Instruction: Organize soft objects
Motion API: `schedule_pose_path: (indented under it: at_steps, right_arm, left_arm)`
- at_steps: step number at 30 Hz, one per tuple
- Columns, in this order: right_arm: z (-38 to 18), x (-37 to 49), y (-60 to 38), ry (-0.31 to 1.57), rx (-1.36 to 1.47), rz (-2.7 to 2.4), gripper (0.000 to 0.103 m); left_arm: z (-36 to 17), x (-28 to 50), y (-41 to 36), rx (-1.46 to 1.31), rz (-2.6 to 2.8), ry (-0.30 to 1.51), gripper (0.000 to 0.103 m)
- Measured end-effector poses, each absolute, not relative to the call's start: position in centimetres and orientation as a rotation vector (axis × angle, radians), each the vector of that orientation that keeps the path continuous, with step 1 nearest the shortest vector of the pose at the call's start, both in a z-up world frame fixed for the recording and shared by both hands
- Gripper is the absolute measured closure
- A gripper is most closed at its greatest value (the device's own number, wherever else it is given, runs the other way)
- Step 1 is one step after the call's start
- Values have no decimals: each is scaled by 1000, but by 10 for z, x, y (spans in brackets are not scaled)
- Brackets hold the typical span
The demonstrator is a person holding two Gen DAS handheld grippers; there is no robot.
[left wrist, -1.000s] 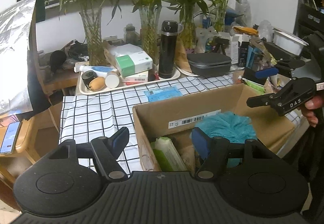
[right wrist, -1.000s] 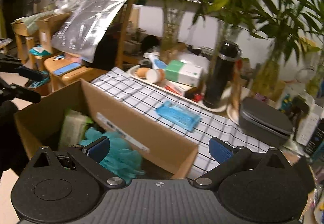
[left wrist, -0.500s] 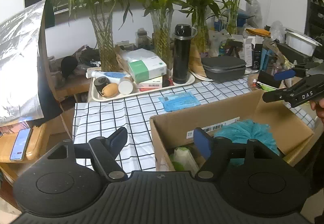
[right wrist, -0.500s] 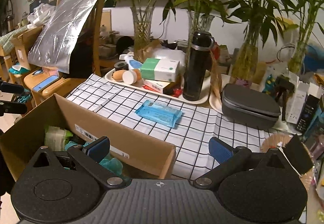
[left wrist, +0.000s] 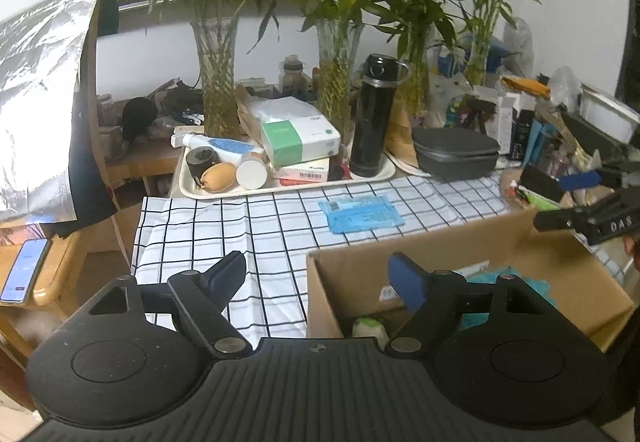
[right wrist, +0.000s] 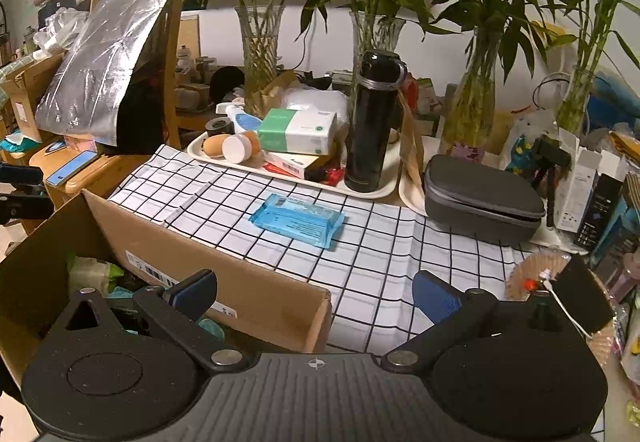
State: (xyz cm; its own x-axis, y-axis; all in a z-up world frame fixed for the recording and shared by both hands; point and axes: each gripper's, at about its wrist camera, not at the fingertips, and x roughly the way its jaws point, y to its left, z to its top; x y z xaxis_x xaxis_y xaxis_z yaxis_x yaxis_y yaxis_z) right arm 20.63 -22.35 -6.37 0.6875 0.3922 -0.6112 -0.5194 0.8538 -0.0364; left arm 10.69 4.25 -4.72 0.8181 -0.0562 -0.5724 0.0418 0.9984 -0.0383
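A cardboard box [left wrist: 352, 282] [right wrist: 260, 306] stands on the checked tablecloth [left wrist: 224, 226] [right wrist: 384, 254]. Inside it lie a teal mesh sponge [left wrist: 536, 282] [right wrist: 210, 326] and a green-white soft pack [left wrist: 368, 326] [right wrist: 90, 276]. A flat blue wipes pack [left wrist: 362, 212] [right wrist: 298, 220] rests on the cloth beyond the box. My left gripper [left wrist: 318, 276] hovers over the box's near left corner, its jaws opening with nothing between them. My right gripper [right wrist: 316, 294] stands open and empty over the box's right end; it also shows in the left view, right gripper [left wrist: 572, 198].
A white tray [left wrist: 188, 188] [right wrist: 200, 152] at the back carries a black flask [left wrist: 374, 118] [right wrist: 370, 122], a green-white tissue box [left wrist: 298, 140] [right wrist: 298, 130] and small items. A grey case [left wrist: 456, 154] [right wrist: 480, 198], glass vases with bamboo, a phone [left wrist: 22, 270] on a wooden stool.
The left view has drawn back and leftward, with the box sliding to the lower right and the jaws wider. The right view has swung to face the wipes pack squarely.
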Motion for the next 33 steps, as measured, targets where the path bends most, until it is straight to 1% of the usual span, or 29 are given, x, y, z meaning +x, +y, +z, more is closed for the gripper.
schedule_pose_path:
  at_steps: [1,5,13,19,27,33]
  right_arm:
    - [-64,207,-224,632,-214,510,0]
    - [-65,210,-225,638,-208,503,0]
    - [-65,217,-226,622,-200,489,0]
    - [-57,222,-230,536,-178,475,0]
    - [-71,251,-231,599,-159,449,0]
    - [-81,270,-238,626,-133,418,0]
  left_arm:
    - [-48,109,44,-28,-47,605,24]
    - [-48,117,47,-27,-20,577,13]
    - [-50,140,57,-33,-6,555,13]
    - [-53,157,61,-26,8,539,13]
    - [-62,182,62,19,8,537,13]
    - [-76,199,71,-27,-4,554,13]
